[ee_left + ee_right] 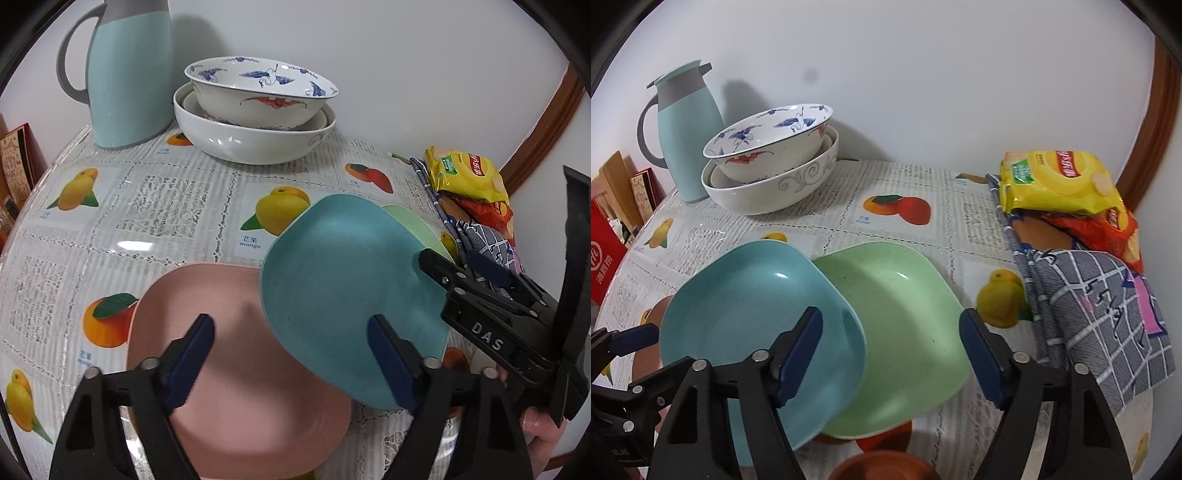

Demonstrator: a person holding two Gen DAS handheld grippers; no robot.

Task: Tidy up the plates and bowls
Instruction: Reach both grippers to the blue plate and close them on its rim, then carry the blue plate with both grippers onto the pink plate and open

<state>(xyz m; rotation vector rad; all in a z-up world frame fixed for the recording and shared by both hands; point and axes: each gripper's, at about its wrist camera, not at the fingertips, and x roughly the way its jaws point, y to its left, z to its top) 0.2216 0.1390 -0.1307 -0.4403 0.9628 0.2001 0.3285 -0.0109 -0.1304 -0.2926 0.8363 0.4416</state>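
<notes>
The left gripper is spread wide above the matte pink plate. The right gripper is spread too. The blue plate, a rounded square, leans tilted on the green plate, near the table's front edge.

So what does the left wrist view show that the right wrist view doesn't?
Only the left wrist view shows the pink plate in full, flat under the open left gripper, and the right gripper seen from outside.

Only the right wrist view shows the green plate nearly whole, the checked cloth spread out, and a brown dish at the bottom edge.

Both show the blue plate, the stacked bowls, the jug and the snack packets.
</notes>
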